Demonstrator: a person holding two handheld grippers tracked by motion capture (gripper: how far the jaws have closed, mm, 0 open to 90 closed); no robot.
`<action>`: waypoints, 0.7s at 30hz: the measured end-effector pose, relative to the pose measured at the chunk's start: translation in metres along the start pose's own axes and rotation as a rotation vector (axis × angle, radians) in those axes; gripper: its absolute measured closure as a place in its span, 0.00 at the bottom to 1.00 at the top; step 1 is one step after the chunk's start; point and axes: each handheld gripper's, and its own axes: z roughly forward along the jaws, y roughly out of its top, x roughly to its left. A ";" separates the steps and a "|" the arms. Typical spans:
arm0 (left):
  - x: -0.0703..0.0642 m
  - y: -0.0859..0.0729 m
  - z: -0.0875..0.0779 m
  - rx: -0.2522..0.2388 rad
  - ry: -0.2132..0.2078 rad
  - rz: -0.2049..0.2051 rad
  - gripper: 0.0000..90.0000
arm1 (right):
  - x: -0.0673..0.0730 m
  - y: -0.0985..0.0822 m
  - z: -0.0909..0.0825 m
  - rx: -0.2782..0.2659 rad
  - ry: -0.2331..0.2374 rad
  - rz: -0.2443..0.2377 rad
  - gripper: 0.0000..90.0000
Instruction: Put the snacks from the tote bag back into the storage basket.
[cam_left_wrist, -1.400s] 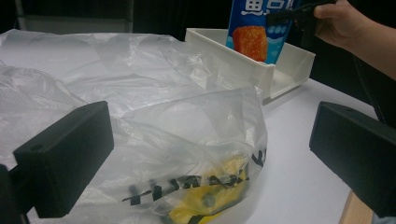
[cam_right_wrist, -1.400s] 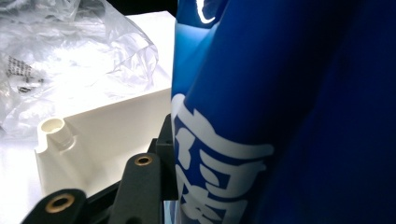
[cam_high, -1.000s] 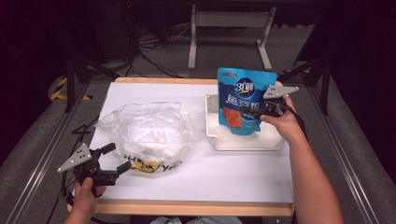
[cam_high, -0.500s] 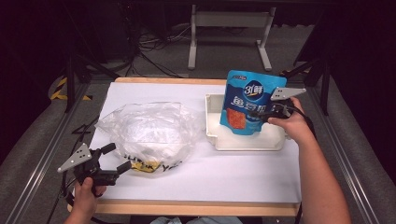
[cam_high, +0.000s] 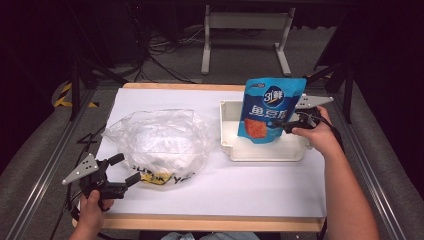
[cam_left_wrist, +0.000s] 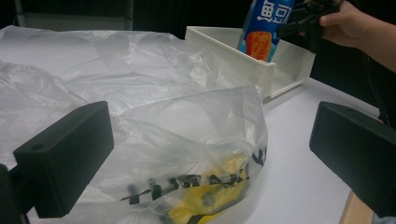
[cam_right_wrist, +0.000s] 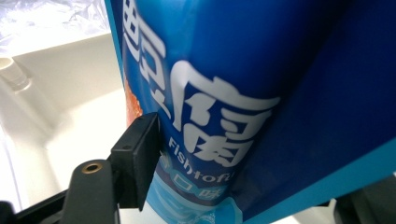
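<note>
The left gripper (cam_high: 121, 174) hovers open just short of the plastic bag (cam_high: 155, 137), which lies ahead of its fingers – well apart from the pouch. The right gripper (cam_high: 281, 125) has just been opening; the blue pouch (cam_high: 267, 107) stands upright between its fingers in the white tray (cam_high: 227, 112), long axis vertical, one pad (cam_right_wrist: 137, 154) at its edge – this hand is nearer

The pouch (cam_high: 270, 109) at my right gripper (cam_high: 284, 125) is glossy blue plastic film, smooth and shiny, standing in a matt, smooth white plastic tray (cam_high: 265, 151). By my left gripper (cam_high: 120, 174) lies a thin, clear, crinkled plastic bag (cam_high: 155, 140). My jaws are matt black plastic; the table (cam_high: 235, 185) looks matt white with a wood edge.
</note>
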 end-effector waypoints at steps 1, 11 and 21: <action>0.000 0.000 0.000 0.001 0.000 0.002 0.00 | 0.001 0.000 0.000 -0.007 0.000 0.005 0.36; 0.000 0.000 0.004 0.008 -0.004 0.001 0.00 | 0.009 0.005 -0.011 -0.065 -0.016 0.073 0.29; 0.001 0.002 0.005 0.013 -0.013 0.006 0.00 | 0.016 0.008 -0.036 -0.077 -0.073 0.091 0.28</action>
